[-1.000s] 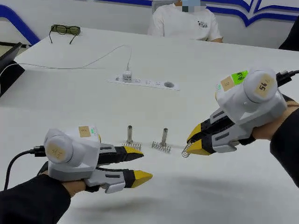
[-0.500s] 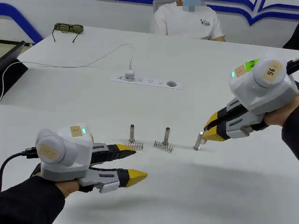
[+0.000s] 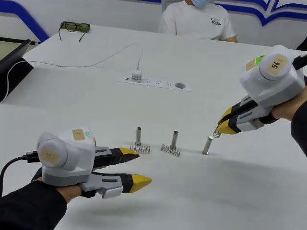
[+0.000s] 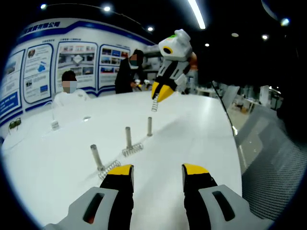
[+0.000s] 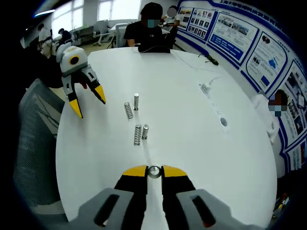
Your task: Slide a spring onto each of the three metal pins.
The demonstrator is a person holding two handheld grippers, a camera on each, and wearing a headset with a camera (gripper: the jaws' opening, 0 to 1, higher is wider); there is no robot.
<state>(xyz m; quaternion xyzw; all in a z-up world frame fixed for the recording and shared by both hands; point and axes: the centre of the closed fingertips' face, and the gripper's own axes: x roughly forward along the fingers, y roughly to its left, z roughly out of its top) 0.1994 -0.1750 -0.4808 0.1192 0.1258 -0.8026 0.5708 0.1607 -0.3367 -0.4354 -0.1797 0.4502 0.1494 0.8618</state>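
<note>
Pins, three, metal, upright in a row across the middle of the desk [image 3: 72, 105], roughly parallel to its near edge: left pin [image 3: 138, 135], middle pin [image 3: 174, 139], right pin [image 3: 207, 144], all three bare. First loose spring [image 3: 139, 149] flat on the desk at the foot of the left pin, on the near-edge side. Second loose spring [image 3: 170, 150] flat at the foot of the middle pin, same side. Right gripper [image 3: 224, 127] raised off the desk toward its right edge, jaws pinched narrow on the third spring [image 3: 217, 133]. Third spring hanging from the yellow tips, above and slightly right of the right pin's top, apart from it; in the right gripper view seen end-on as a small ring between the tips. Left gripper [image 3: 143, 167] low near the near edge, left of the pin row, jaws spread wide, gripping nothing, tips pointing toward the left pin and well short of it. Same wide gap between the yellow tips in the left gripper view, pin row beyond. Power strip [image 3: 154, 83] with a white plug [image 3: 137, 75] toward the far edge. Dark glasses [image 3: 75, 26] near the far left corner. Person in a white shirt [image 3: 198, 20] seated at the far edge.
</note>
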